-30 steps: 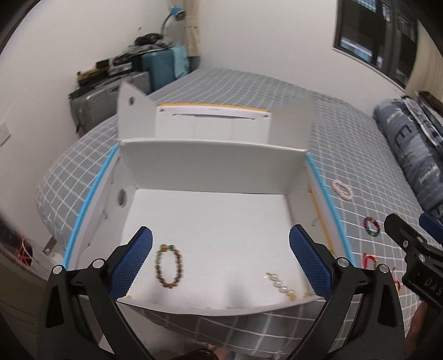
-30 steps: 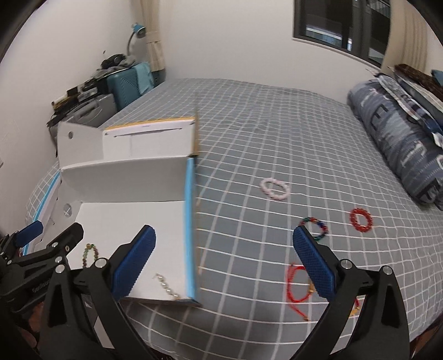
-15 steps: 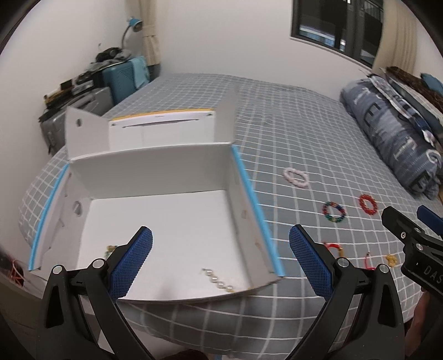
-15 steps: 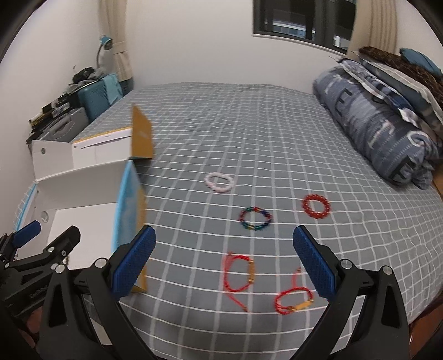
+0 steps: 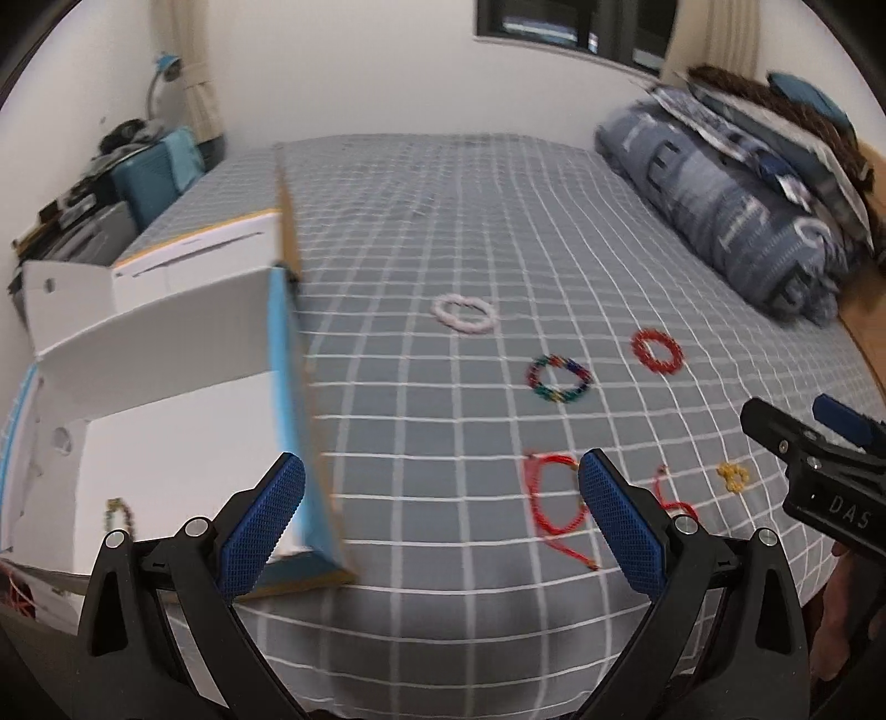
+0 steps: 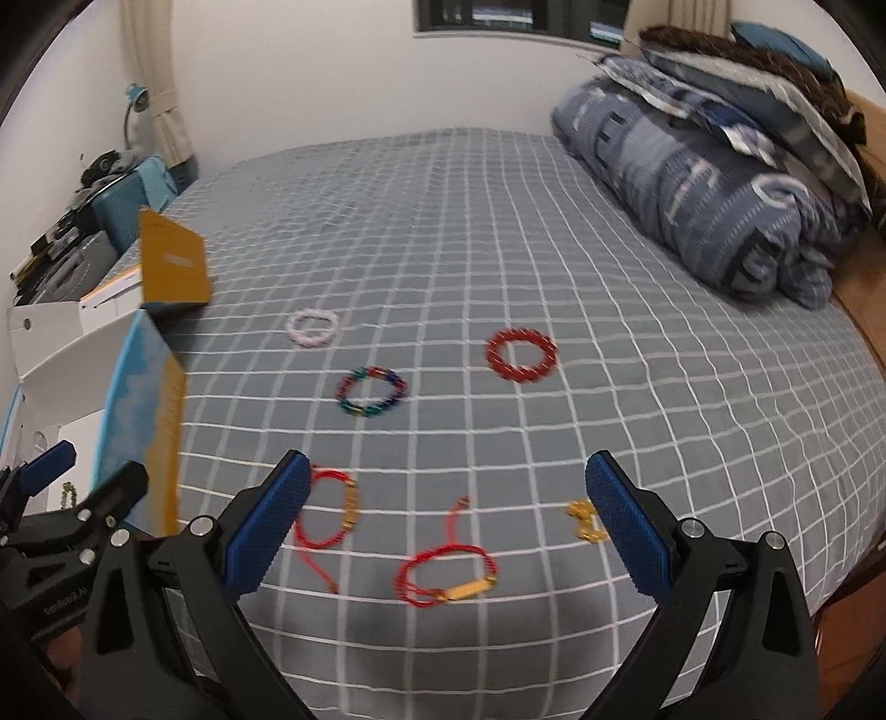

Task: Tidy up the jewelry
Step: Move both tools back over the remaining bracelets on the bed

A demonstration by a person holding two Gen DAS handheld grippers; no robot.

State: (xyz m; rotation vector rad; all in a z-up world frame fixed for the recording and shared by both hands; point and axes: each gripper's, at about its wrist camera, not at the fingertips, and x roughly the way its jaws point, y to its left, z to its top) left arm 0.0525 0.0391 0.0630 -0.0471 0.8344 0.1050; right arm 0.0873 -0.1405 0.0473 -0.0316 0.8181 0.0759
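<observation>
Grey checked bedspread point(image 6: 498, 232) underneath everything, white grid lines across it. White cardboard box point(image 5: 166, 432) open at the left, blue-edged side wall point(image 5: 282, 387) upright, a beaded bracelet point(image 5: 119, 512) already inside on the floor of it. Loose on the bedspread, well apart from the box: pale pink bead bracelet point(image 6: 313, 328) farthest back, multicoloured bead bracelet point(image 6: 371, 399) nearer, red bead bracelet point(image 6: 520, 354) to its right. Closer still, two red cord bracelets: one with a gold bead point(image 6: 326, 518) near the box side, one with a gold bar point(image 6: 446, 576) at the front edge. Small gold piece point(image 6: 584, 520) lying just beside the right finger of the right gripper point(image 6: 443, 531).

Right gripper spread wide, nothing between the blue pads point(image 6: 628, 531), hovering above the gold-bar cord bracelet. Left gripper point(image 5: 437, 526) likewise spread wide and empty, left pad over the box corner, right pad over the cord bracelet beside the box. Rolled blue quilt point(image 6: 698, 199) along the far right of the bed, dark window point(image 6: 526, 14) in the white wall behind. Some motion blur throughout.
</observation>
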